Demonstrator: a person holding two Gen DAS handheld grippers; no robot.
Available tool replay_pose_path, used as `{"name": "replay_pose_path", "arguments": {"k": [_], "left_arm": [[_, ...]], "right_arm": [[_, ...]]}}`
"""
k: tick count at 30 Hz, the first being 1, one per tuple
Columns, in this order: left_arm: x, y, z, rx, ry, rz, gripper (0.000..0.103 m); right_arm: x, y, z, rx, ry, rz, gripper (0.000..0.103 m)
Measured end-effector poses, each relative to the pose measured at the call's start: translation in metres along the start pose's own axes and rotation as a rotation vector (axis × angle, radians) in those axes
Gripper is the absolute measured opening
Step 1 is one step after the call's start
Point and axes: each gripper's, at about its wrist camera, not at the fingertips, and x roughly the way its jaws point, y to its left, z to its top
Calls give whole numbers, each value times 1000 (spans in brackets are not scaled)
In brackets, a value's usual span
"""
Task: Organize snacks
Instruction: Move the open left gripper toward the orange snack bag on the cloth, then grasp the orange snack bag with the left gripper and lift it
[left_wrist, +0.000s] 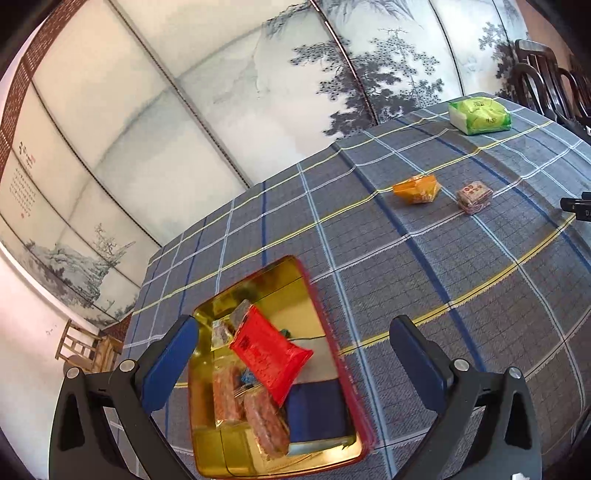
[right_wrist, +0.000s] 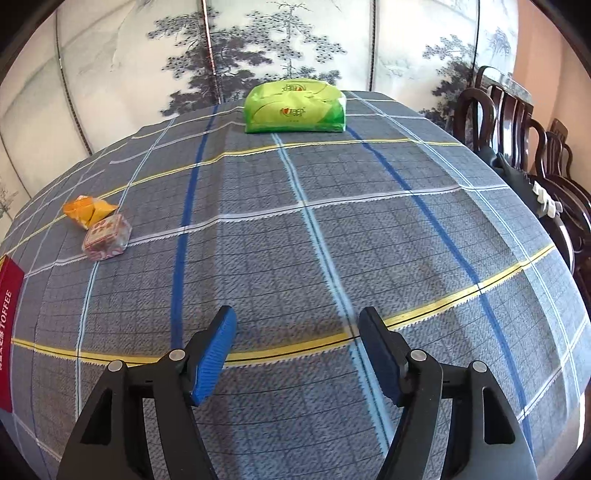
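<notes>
A red tin with a gold inside (left_wrist: 334, 354) stands on the checked tablecloth and holds several wrapped snacks, with a red packet (left_wrist: 266, 354) lying on top. My left gripper (left_wrist: 291, 328) hovers open above the tin, touching nothing. An orange packet (left_wrist: 415, 189) and a small pink-patterned packet (left_wrist: 474, 195) lie further out on the cloth. In the right wrist view the same orange packet (right_wrist: 88, 210) and pink packet (right_wrist: 107, 238) lie far left. My right gripper (right_wrist: 297, 325) is open over bare cloth with nothing between its fingers. The tin's red side (right_wrist: 10, 332) shows at the left edge.
A green tissue pack (right_wrist: 295, 107) (left_wrist: 480, 114) sits near the table's far edge. Dark wooden chairs (right_wrist: 517, 125) stand along the right side. A painted folding screen (left_wrist: 221, 92) rises behind the table. A light wooden chair (left_wrist: 79, 347) stands beyond the left edge.
</notes>
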Motion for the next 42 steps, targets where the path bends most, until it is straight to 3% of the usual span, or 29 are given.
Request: {"name": "replay_pose_path", "arguments": {"k": [7,11,19,25,28,32,35,37,38,42], "left_arm": [[21,-39,40,26,31,-95,103],[47,-55,66,-7,81,-205,103],[134,-49,139,-221,234,-421,102],[202,-48,153,-430,408,-541,98],[218,-53,153,-472,452,-559,96],[226,-70,159,-400,463,-521,96],[226,-80,159,-382,475,-546,93],[227,-87,158,-368,485,-543,84],[229,-90,156,-367,495,-555,64],[218,-99,150,-310,436,-534,56]], "right_arm": [[-1,-5,0,20,-8,55,82],[0,-6,0,22,-9,80,85],[0,-2,0,-6,-11,126,85],[-1,-5,0,6,-17,158,85],[-1,-4,0,4,-18,167,85],[-1,-5,0,5,-19,178,85],[-2,-6,0,11,-20,183,85],[-2,-6,0,12,-20,183,85],[-2,-6,0,12,-20,184,85],[-2,-6,0,17,-22,182,85]]}}
